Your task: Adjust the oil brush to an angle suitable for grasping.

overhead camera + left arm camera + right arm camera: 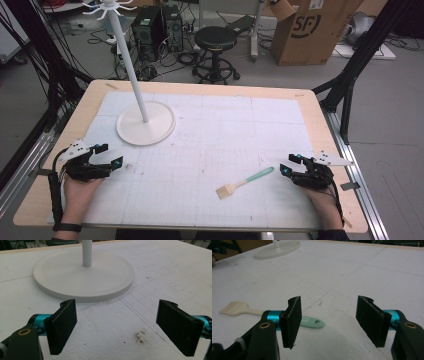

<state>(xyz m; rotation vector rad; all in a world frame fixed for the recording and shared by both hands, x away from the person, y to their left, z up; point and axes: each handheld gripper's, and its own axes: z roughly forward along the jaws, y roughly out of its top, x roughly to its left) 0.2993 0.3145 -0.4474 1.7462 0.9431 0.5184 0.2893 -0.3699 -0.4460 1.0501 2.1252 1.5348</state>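
Observation:
A small brush (245, 182) with a teal handle and cream bristles lies flat on the white gridded mat at the front right. My right gripper (289, 164) rests just right of the handle's end, open with nothing between its pads. In the right gripper view the brush (310, 322) lies behind the left jaw, and the right gripper (329, 302) points across the bare mat. My left gripper (111, 154) sits at the front left, open and holding nothing. In the left gripper view the left gripper (117, 306) faces the white stand's round base (83, 280).
The white stand (146, 124) has a tall pole with hooks at its top and occupies the mat's back left. The wooden table edge (320, 115) borders the mat. Beyond the table stand a black stool (215, 47), computer towers (156, 30) and a cardboard box (312, 30).

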